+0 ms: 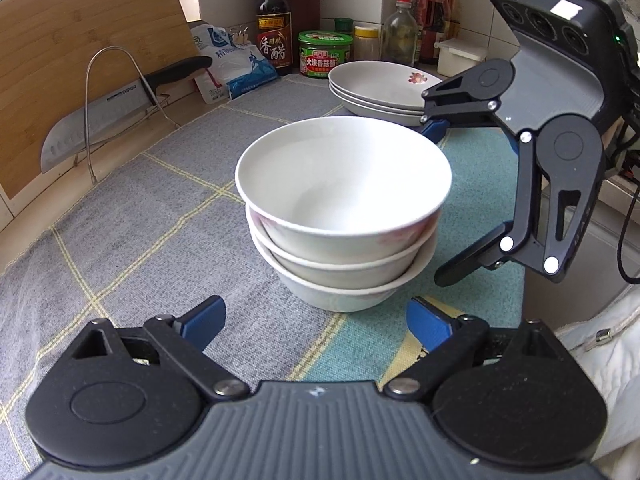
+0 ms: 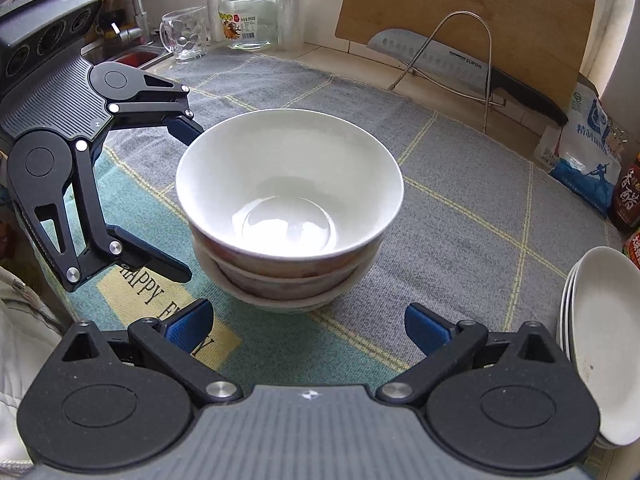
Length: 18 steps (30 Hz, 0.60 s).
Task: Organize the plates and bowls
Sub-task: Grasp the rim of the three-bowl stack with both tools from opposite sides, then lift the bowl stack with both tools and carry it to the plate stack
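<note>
Two grippers framed the scene, each with its blue-padded jaws spread wide and nothing between them. At the bottom of the left wrist view the left gripper (image 1: 316,320) pointed down at a stack of bowls (image 1: 344,208) in the middle of the frame, its pads short of the lowest bowl and not touching it. At the right edge of that same view the right gripper (image 1: 434,204) reached in from the side, one finger above and behind the stack's rim, the other low beside its base; whether either touched the bowls could not be told. From the right wrist view the right gripper sat at the bottom, equally spread, with the stack just ahead of its tips and the left gripper entering from the left edge. Three white bowls were nested there, the top one empty, standing on a grey and teal checked mat (image 1: 152,216). Behind the stack, at upper centre right of the left view, lay a pile of plates (image 1: 376,88), well apart from the bowls. Farther back stood a vinegar bottle (image 1: 274,20) and a green-lidded jar (image 1: 325,54), and at the left a cleaver (image 1: 100,120) in a wire rack leaned on a wooden board (image 1: 80,40)
</note>
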Each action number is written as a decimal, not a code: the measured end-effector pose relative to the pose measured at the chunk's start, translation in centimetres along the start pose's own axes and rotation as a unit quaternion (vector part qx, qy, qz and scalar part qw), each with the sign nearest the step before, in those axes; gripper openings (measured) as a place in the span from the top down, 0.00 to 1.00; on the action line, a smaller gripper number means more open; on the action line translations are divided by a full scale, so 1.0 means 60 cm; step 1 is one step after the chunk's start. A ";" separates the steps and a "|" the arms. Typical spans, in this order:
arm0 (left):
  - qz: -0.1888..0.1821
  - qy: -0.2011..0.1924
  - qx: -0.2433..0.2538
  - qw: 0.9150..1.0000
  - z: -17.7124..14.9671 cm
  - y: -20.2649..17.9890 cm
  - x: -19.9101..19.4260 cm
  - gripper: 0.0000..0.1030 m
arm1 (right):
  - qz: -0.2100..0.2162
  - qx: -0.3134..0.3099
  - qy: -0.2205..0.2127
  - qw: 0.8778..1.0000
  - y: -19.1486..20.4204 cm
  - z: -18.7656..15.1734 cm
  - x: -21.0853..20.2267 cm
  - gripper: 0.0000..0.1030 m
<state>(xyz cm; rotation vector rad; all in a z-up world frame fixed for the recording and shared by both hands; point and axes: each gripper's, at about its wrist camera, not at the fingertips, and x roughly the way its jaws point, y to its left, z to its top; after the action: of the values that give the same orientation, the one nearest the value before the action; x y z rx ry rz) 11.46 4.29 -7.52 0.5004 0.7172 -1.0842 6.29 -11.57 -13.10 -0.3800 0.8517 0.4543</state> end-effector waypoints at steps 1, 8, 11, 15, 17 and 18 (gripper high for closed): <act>-0.001 0.001 0.003 1.000 0.003 -0.001 0.003 0.06 | 0.005 -0.007 0.000 1.000 -0.003 0.001 0.004 0.00; -0.008 0.019 0.039 0.999 0.013 -0.007 0.027 0.09 | 0.061 -0.093 0.003 0.994 -0.016 0.021 0.029 0.00; -0.022 0.026 0.040 0.999 0.016 -0.005 0.035 0.09 | 0.074 -0.126 0.009 0.989 -0.017 0.027 0.036 0.01; -0.043 0.033 0.062 0.997 0.020 -0.008 0.038 0.12 | 0.094 -0.150 0.017 0.984 -0.022 0.034 0.040 0.01; -0.051 0.038 0.070 0.996 0.022 -0.007 0.041 0.13 | 0.102 -0.159 0.021 0.982 -0.023 0.035 0.042 0.01; -0.054 0.039 0.072 0.995 0.023 -0.007 0.043 0.13 | 0.104 -0.161 0.022 0.981 -0.023 0.036 0.043 0.02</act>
<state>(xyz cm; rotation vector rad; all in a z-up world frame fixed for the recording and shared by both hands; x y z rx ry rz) 12.21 1.60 -8.47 0.6362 0.7454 -1.2295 9.88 -11.09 -13.61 -0.6046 0.8647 0.7849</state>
